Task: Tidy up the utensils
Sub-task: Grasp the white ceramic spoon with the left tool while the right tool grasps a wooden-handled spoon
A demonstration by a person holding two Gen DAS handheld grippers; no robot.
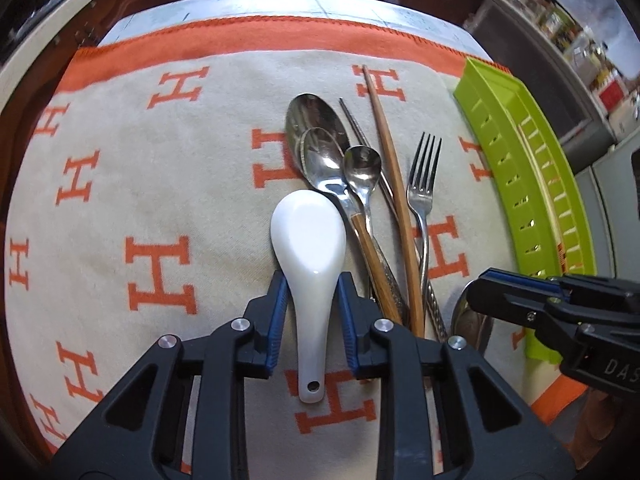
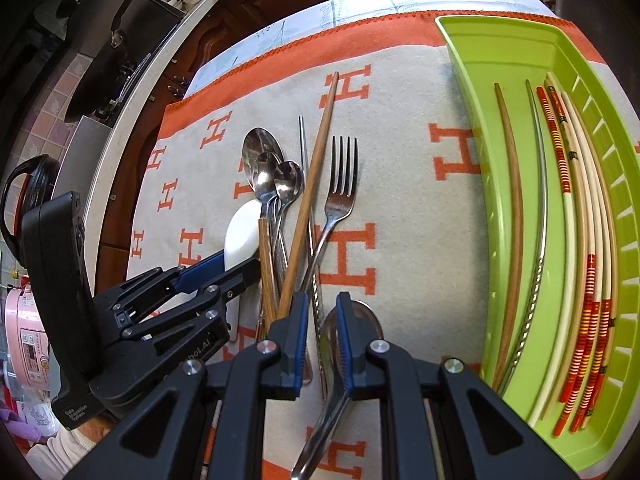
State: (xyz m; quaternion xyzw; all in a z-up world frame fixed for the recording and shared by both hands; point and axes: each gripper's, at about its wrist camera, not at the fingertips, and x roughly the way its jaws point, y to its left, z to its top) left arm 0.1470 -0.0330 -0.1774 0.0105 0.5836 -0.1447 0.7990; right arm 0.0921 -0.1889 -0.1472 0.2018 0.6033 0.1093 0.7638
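Utensils lie bunched mid-desk — left gripper (image 1: 312, 300) open astride the white ceramic spoon (image 1: 310, 240), right gripper (image 2: 322, 320) open over a steel spoon (image 2: 352, 328) (green tray (image 2: 472, 80) at the right edge). Close squarely on the neck, lift straight — handles overlap.

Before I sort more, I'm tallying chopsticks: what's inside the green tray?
The green tray holds only chopsticks: a brown wooden one, a metal one, and pale ones with red-striped bands. They overlap near the tray's near end, so an exact count is uncertain.
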